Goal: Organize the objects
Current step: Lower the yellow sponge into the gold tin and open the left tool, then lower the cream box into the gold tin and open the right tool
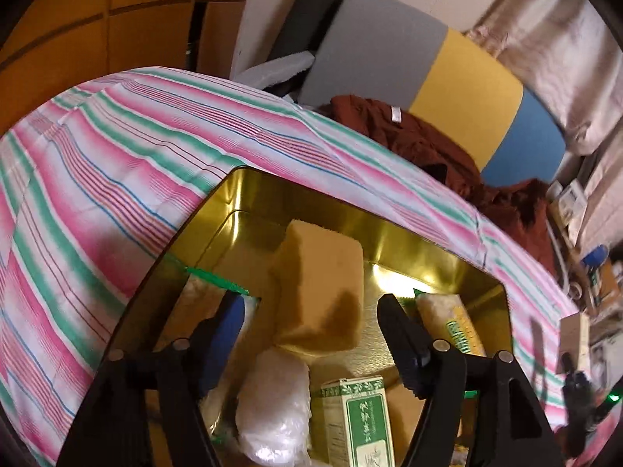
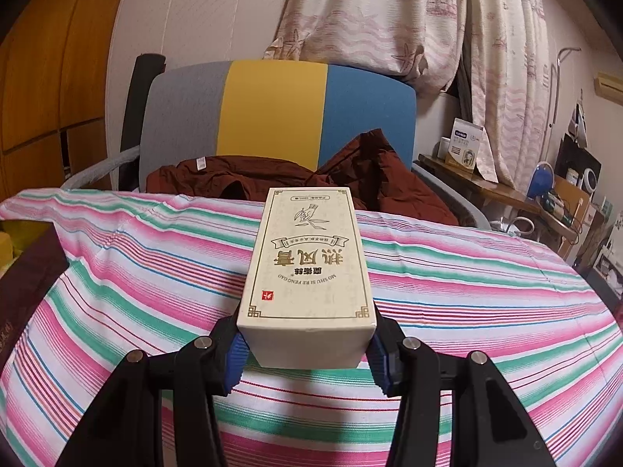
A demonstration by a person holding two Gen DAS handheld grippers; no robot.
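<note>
Cream cardboard fills the right gripper [image 2: 307, 344]: its blue-padded fingers [image 2: 235, 362] clamp the near end of a cream box [image 2: 307, 268] printed with gold characters, holding it lengthwise and level above the striped cloth [image 2: 467, 292]. Off to the side, the left gripper [image 1: 311, 330] points down into a gold tin [image 1: 447, 272], its jaws spread wide and holding nothing. Between those fingers lies a yellow sponge [image 1: 319, 292]; nearer the camera sit a clear plastic-wrapped bundle [image 1: 272, 401] and a green-and-white carton [image 1: 358, 420], with a packet [image 1: 451, 319] against the tin's right wall. Behind the table a maroon garment [image 2: 272, 179] is heaped on a grey, yellow and blue chair [image 2: 272, 113], and curtains [image 2: 389, 19] hang beyond.
</note>
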